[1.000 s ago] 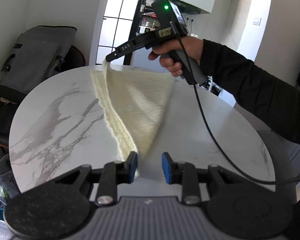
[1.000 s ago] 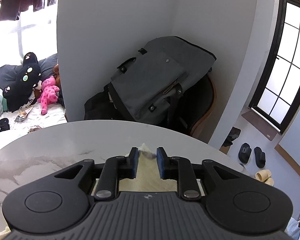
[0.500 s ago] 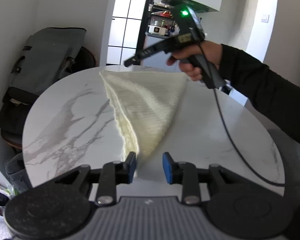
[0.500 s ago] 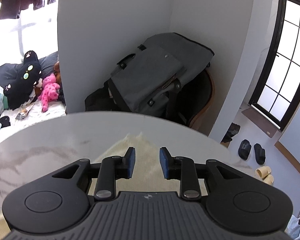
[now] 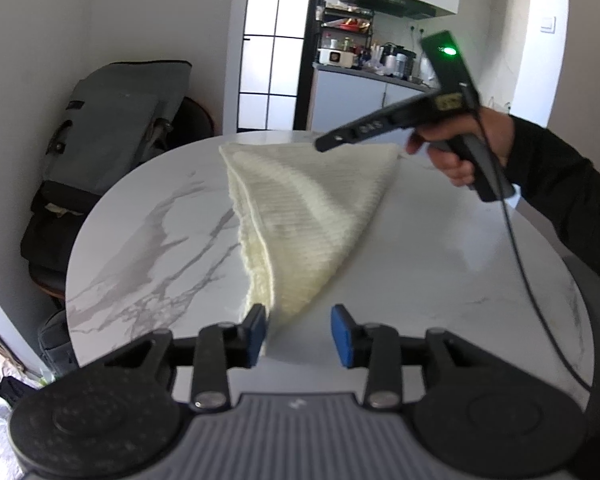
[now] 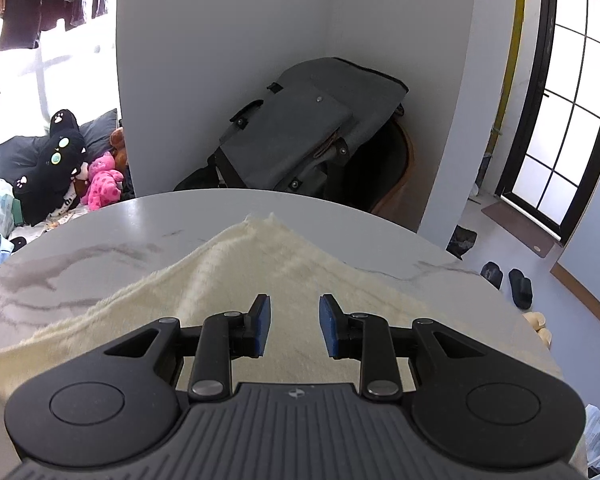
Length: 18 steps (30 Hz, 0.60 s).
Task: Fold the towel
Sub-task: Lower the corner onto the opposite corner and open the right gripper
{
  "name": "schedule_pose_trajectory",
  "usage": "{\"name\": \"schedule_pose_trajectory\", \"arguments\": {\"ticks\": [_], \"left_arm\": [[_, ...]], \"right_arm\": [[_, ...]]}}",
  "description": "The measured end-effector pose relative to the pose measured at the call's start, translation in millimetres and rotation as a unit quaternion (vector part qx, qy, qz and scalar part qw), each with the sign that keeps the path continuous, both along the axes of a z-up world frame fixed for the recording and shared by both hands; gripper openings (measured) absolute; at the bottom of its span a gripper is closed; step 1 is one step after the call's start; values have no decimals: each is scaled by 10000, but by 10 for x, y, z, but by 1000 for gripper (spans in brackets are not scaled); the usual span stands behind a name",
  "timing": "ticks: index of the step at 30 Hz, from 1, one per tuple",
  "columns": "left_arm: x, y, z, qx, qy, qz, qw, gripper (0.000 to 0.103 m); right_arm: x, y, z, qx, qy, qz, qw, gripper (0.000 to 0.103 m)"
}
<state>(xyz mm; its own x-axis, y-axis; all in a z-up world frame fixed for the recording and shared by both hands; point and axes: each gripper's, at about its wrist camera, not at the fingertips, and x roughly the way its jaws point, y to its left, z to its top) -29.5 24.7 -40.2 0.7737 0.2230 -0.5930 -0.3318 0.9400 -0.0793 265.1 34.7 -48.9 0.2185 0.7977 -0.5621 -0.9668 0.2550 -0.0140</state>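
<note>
The left gripper [image 5: 299, 334] has its jaws wide apart, the left pad just touching the near tip of the cream towel [image 5: 308, 216], which lies folded on the marble surface [image 5: 148, 248]. The right gripper [image 6: 293, 327] hovers above the towel, jaws parted and empty; the label on its body is blurred.
</note>
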Motion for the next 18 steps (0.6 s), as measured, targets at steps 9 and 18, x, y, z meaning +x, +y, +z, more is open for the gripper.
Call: {"name": "schedule_pose_trajectory", "arguments": {"ticks": [9, 18], "left_arm": [[172, -103, 5, 237, 102, 421, 9988, 39], [295, -280, 60, 730, 188, 728, 9945, 50]], "right_arm": [[49, -460, -97, 247, 178, -64, 9995, 30], [74, -720, -104, 370, 260, -198, 9988, 30]]}}
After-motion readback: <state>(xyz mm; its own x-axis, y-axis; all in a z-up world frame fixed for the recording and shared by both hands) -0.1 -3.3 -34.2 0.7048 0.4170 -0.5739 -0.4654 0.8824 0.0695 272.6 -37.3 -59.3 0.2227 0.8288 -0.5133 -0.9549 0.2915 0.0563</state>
